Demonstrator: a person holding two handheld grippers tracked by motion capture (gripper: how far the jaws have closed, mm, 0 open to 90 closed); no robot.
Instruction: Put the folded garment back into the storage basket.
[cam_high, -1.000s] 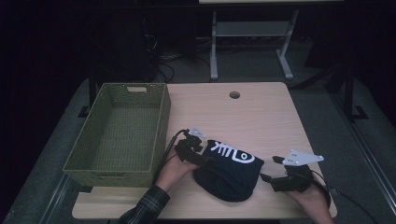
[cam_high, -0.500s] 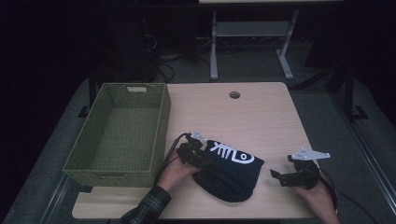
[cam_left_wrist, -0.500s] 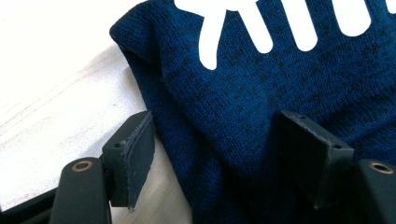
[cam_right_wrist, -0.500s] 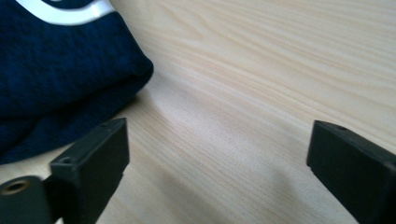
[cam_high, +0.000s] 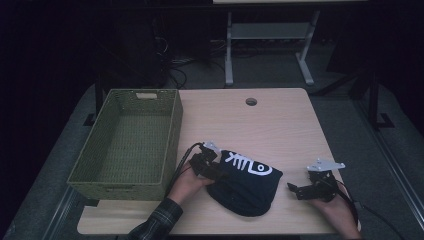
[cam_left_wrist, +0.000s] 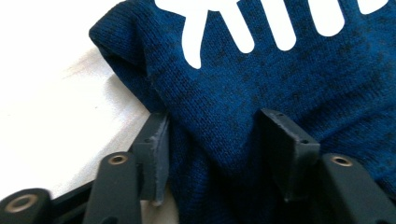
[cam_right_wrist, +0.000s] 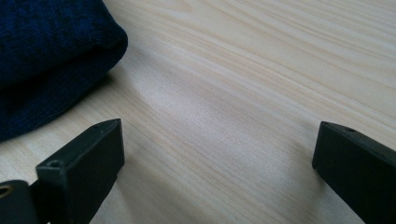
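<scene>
A folded dark blue knitted garment (cam_high: 245, 182) with a white print lies on the wooden table (cam_high: 260, 125) near its front edge. My left gripper (cam_high: 212, 172) is at the garment's left end. In the left gripper view a fold of the garment (cam_left_wrist: 280, 70) bulges between the jaws of the left gripper (cam_left_wrist: 219, 140); they have just been closing and both pads touch the fabric. My right gripper (cam_high: 295, 190) rests low over bare wood, to the right of the garment and apart from it. In the right gripper view the right gripper (cam_right_wrist: 219, 149) stands wide open with nothing between its jaws, and the garment (cam_right_wrist: 46, 46) lies to the upper left.
An empty green woven basket (cam_high: 172, 130) stands on the table's left side, close to my left hand. A round cable hole (cam_high: 251, 101) sits near the far edge. A metal stand (cam_high: 265, 35) is on the floor beyond the table.
The right gripper has moved right and down, away from the garment's edge to the bare table. The left hand has stayed at the garment's left end.
</scene>
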